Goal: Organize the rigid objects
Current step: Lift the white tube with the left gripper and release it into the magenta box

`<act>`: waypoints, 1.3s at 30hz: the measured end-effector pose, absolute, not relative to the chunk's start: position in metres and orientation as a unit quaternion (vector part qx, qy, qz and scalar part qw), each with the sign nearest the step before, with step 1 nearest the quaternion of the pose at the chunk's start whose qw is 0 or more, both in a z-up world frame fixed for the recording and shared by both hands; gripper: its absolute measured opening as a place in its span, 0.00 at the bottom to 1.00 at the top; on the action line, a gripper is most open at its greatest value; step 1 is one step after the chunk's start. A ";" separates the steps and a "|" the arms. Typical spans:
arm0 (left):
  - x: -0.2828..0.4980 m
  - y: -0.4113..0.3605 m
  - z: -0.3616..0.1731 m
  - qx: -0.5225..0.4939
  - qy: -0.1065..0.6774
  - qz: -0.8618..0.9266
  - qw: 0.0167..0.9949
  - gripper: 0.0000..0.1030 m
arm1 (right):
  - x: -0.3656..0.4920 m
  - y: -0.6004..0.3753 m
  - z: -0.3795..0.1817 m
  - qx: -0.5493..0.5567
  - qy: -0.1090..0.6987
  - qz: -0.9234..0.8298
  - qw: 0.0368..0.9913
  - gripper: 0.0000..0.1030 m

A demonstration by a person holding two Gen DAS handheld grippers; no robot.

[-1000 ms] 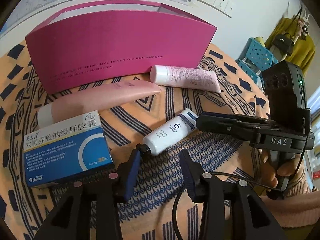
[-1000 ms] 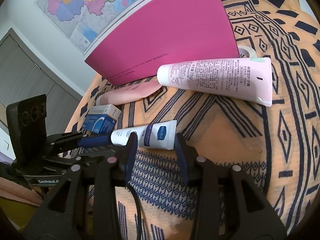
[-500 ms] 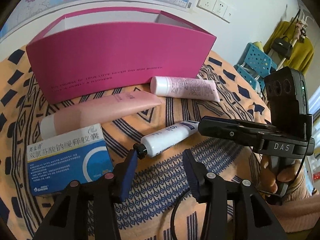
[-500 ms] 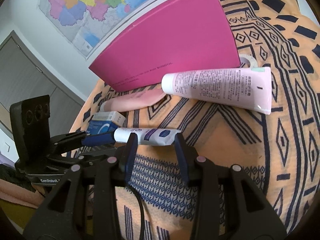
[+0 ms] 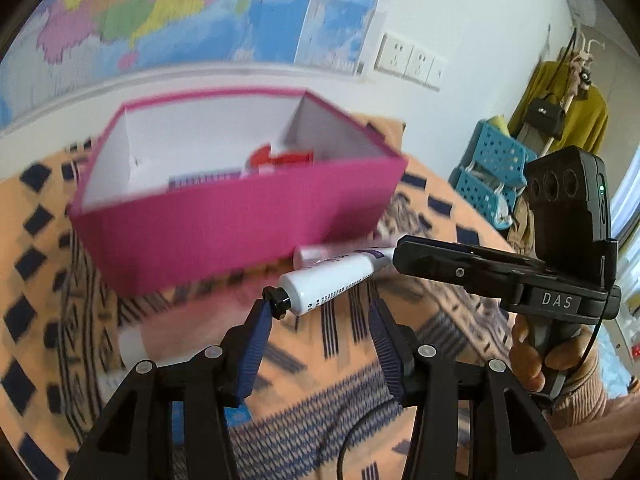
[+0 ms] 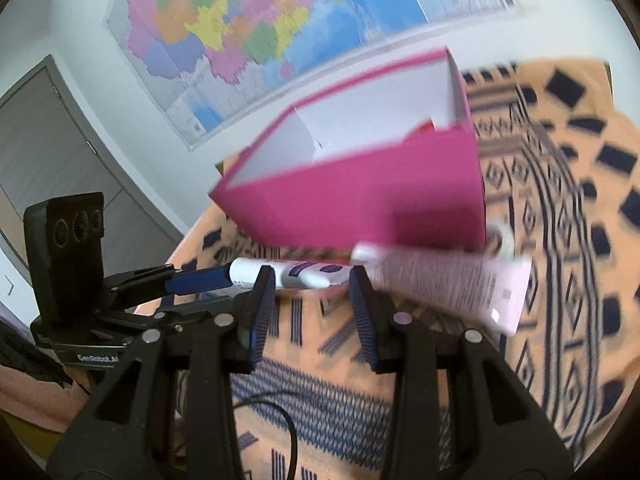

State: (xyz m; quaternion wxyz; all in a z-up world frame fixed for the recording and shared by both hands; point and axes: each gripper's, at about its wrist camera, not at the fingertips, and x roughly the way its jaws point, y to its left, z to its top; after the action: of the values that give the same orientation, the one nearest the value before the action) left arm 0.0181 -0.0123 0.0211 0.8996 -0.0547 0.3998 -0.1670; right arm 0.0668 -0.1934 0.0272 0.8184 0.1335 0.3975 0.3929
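A white tube (image 6: 304,276) with a black cap (image 5: 276,300) hangs above the cloth, my right gripper (image 6: 310,280) shut on its body. In the left wrist view that gripper (image 5: 398,254) reaches in from the right. My left gripper (image 5: 320,312) is open and its jaws are opening. The cap touches the tip of its left pad (image 5: 260,320), and nothing is pressed between the pads. Behind stands the open pink box (image 5: 240,232) (image 6: 360,200) with a red item (image 5: 280,156) and a purple pack (image 5: 204,180) inside.
On the orange patterned cloth (image 6: 540,240), a pale pink printed tube (image 6: 440,280) lies against the box front. Left of it are a blurred pink tube (image 5: 160,328) and a blue medicine box (image 5: 236,416). Blue crates (image 5: 492,168) stand at the right, and a wall map (image 6: 240,20) hangs behind.
Both grippers have risen. The white tube has left the cloth in the right gripper. The left jaws have spread wider. The box's inside has come into sight.
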 end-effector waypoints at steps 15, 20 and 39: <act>0.084 -0.006 0.071 -0.051 0.346 -0.180 0.919 0.52 | 0.127 -0.176 0.089 0.125 0.315 0.414 0.845 0.39; 0.106 -0.019 0.061 -0.034 0.359 -0.175 0.916 0.50 | 0.141 -0.153 0.079 0.111 0.336 0.415 0.838 0.39; 0.076 -0.011 0.052 -0.017 0.334 -0.127 0.934 0.60 | 0.126 -0.192 0.053 0.143 0.356 0.387 0.839 0.39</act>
State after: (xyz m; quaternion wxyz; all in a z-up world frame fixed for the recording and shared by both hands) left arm 0.0758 -0.0113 0.0524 0.9340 -0.0166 0.3335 -0.1267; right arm 0.1260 -0.1923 0.0527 0.8385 0.1430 0.3563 0.3866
